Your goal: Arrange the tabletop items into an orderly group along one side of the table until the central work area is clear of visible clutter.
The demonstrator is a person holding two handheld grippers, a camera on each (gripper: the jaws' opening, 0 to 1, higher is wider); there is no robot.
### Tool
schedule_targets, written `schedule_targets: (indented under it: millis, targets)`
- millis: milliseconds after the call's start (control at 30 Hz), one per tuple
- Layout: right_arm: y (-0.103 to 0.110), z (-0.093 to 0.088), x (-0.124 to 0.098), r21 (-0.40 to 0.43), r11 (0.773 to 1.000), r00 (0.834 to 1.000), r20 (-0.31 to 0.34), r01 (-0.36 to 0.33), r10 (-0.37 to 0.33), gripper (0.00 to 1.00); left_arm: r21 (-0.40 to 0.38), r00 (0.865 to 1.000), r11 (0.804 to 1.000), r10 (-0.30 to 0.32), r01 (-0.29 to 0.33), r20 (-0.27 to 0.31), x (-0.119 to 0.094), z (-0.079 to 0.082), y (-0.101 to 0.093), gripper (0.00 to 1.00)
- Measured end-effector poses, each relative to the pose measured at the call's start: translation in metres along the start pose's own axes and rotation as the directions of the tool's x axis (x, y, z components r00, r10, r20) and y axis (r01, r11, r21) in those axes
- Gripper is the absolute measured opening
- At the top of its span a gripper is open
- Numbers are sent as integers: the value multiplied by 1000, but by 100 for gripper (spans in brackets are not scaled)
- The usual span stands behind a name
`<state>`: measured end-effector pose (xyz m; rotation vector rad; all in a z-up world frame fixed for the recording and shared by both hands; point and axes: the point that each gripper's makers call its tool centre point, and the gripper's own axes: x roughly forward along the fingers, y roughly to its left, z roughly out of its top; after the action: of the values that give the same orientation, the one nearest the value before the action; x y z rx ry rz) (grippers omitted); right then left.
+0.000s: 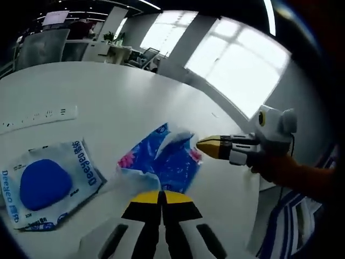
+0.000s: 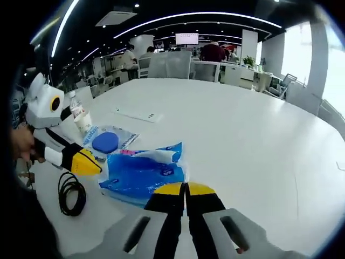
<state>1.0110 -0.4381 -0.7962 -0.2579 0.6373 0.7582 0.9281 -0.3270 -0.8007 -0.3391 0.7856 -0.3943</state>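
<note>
Left gripper (image 1: pixel 160 197), bottom centre of the left gripper view, jaws closed, touches the blue plastic bag (image 1: pixel 161 159). Right gripper (image 2: pixel 185 189), jaws likewise closed, meets the bag's near edge. Blue-disc packet (image 1: pixel 46 183) lies lower left.

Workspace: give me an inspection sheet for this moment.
Surface: white table, mostly bare.
Job's things: blue wrapper between both grippers; blue sponge packet beside it; bottle near the edge.
Clutter: white power strip lying flat.
Grippers: left gripper and right gripper, jaws closed, tips at the wrapper's edges.
Cables: black coiled cable on the table.
Surroundings: open office, chairs, windows, people at the back.
</note>
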Motion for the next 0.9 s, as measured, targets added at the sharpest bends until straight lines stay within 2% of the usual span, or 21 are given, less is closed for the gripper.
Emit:
schedule_targets:
  millis: [233, 400, 633, 900]
  targets:
    - [-2, 0, 6, 8, 1000, 1000, -4, 8, -8, 0, 5, 1000, 1000, 11, -11, 6, 5, 16, 16, 0]
    - [1, -3, 13, 23, 1000, 1000, -15, 4, -4, 0, 11, 999, 999, 35, -35, -2, 9, 25, 34, 0]
    - [8, -5, 23, 46, 999, 999, -36, 0, 2, 0, 31, 998, 998, 52, -52, -19, 17, 29, 51, 0]
    - [8, -19, 36, 64, 998, 997, -74, 3, 2, 0, 23, 997, 997, 71, -70, -43, 28, 28, 64, 0]
